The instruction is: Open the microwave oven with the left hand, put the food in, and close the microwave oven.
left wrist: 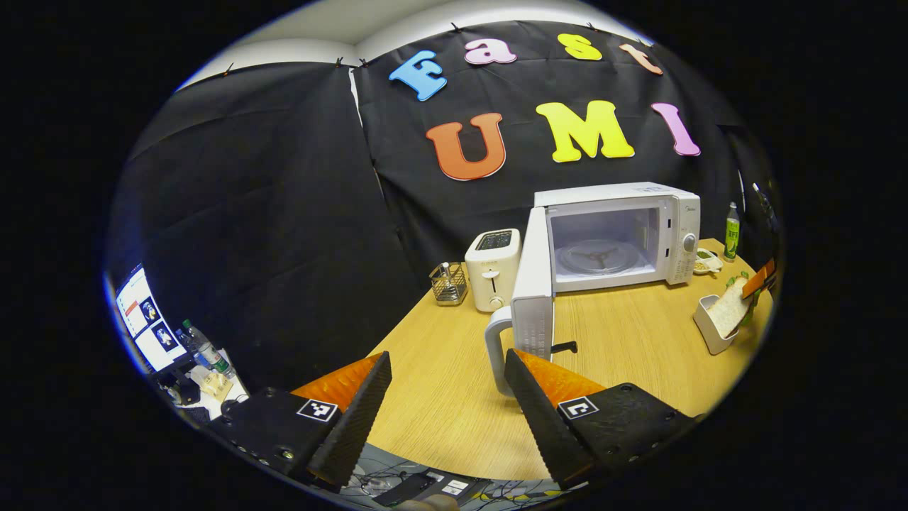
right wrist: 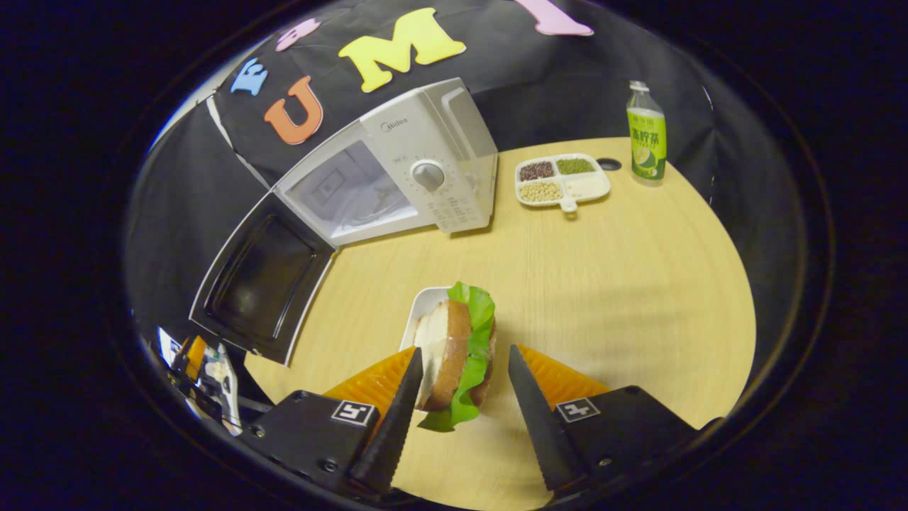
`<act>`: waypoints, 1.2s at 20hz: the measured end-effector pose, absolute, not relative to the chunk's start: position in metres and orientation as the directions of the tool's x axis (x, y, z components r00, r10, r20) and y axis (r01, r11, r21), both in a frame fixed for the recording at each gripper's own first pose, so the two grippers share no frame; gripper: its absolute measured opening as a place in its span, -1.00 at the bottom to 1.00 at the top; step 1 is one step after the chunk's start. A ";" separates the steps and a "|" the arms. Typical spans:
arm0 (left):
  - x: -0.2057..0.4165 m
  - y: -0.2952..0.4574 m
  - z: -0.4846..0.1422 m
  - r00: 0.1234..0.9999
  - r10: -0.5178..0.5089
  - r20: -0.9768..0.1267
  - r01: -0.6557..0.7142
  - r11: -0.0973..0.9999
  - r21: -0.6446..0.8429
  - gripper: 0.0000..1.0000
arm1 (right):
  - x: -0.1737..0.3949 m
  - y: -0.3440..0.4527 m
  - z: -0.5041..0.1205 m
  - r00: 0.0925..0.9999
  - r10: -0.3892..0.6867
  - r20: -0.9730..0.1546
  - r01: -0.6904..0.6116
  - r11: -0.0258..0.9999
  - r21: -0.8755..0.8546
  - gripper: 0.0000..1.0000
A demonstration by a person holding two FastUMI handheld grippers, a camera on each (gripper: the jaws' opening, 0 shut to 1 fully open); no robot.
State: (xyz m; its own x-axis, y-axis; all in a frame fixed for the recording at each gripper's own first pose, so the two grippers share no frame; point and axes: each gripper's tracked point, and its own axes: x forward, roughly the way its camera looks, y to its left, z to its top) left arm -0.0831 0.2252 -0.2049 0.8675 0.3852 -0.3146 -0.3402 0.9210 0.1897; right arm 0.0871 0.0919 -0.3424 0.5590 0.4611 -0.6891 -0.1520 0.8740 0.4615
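The white microwave (left wrist: 677, 213) stands at the back of the table with its door (left wrist: 533, 284) swung wide open and the glass turntable (left wrist: 599, 257) bare. My left gripper (left wrist: 447, 365) is open and holds nothing; its right finger is just in front of the door's handle (left wrist: 496, 348). In the right gripper view the microwave (right wrist: 425, 142) and its open door (right wrist: 262, 277) lie to the left. A sandwich (right wrist: 457, 348) with lettuce stands on edge in a white dish (right wrist: 423, 305). My right gripper (right wrist: 464, 351) is open around it, with a small gap at the right finger.
A white toaster (left wrist: 491, 270) and a wire basket (left wrist: 448, 284) stand left of the microwave. A green bottle (right wrist: 646, 135) and a divided tray of beans (right wrist: 564, 177) sit right of it. The wooden table (right wrist: 638, 284) is bare in front of them. A monitor (left wrist: 142, 319) stands off the table's left.
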 end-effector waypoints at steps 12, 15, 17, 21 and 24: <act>-0.095 0.179 -0.171 0.808 0.485 -0.336 -0.448 0.875 0.185 0.94 | 0.101 0.101 -0.314 0.490 0.635 -0.597 -0.154 0.737 0.658 -0.27; -0.086 0.169 -0.164 0.832 0.453 -0.321 -0.406 0.891 0.205 0.94 | 0.110 0.109 -0.281 0.535 0.646 -0.544 -0.154 0.708 0.689 -0.28; -0.079 0.165 -0.165 0.856 0.412 -0.314 -0.369 0.910 0.189 0.93 | 0.119 0.123 -0.257 0.568 0.651 -0.503 -0.162 0.688 0.708 -0.28; -0.064 0.179 -0.171 0.882 0.347 -0.319 -0.307 0.937 0.168 0.94 | 0.145 0.165 -0.219 0.650 0.624 -0.433 -0.180 0.680 0.711 -0.28; -0.063 0.192 -0.166 0.899 0.308 -0.312 -0.269 0.949 0.164 0.94 | 0.173 0.207 -0.212 0.718 0.583 -0.381 -0.145 0.660 0.738 -0.28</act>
State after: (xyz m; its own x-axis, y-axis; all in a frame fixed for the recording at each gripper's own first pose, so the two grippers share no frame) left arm -0.0631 0.1925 -0.1656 0.8986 0.3083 -0.3122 -0.2688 0.9492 0.1638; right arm 0.1728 0.2072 -0.2117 0.7177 0.5831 -0.3807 -0.1446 0.6595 0.7377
